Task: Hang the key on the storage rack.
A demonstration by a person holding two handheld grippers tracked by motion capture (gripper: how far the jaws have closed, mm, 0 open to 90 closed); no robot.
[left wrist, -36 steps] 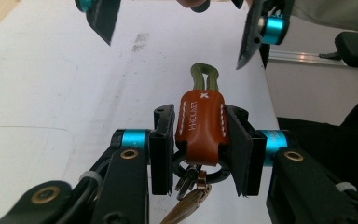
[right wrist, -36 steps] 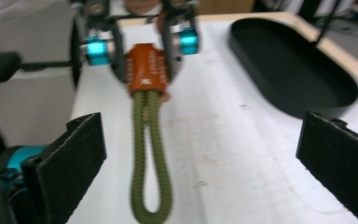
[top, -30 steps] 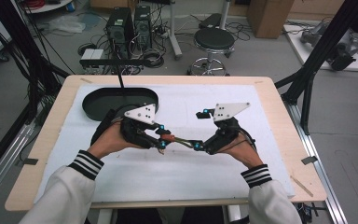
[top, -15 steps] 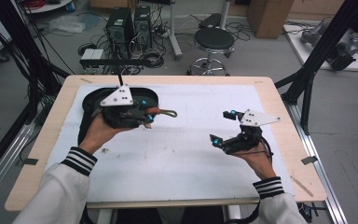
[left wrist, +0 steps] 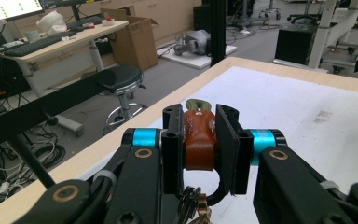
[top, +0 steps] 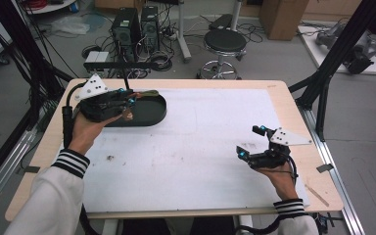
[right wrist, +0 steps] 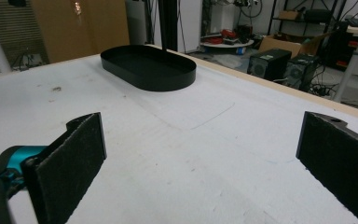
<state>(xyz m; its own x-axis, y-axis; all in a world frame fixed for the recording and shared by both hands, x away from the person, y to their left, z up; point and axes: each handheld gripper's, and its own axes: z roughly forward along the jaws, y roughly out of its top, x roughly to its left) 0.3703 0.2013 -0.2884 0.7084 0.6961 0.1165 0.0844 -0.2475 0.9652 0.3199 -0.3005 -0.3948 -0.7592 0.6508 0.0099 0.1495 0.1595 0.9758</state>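
Note:
A key ring with a brown leather strap point(left wrist: 199, 140) and an olive end point(top: 146, 93) is clamped in my left gripper point(top: 129, 100), which is shut on it. Metal keys dangle below the jaws point(top: 129, 115). The gripper hovers over the left part of a black oval tray point(top: 157, 115) at the table's back left. In the left gripper view the strap sits upright between the two pads of the left gripper point(left wrist: 200, 113). My right gripper point(top: 249, 141) stands open near the table's right front, with nothing between its jaws point(right wrist: 205, 149). The tray point(right wrist: 168, 85) lies far ahead of it.
A white sheet point(top: 200, 147) covers the wooden table, with a small dark speck point(top: 110, 157) at the left. A black post point(top: 126, 78) rises behind the tray. A stool point(top: 224, 43) and computer cases point(top: 136, 24) stand on the floor beyond the far edge.
Both grippers were together at the table's middle on the key ring. The right one let go and moved right, open. The left one carried the key ring back-left over the tray.

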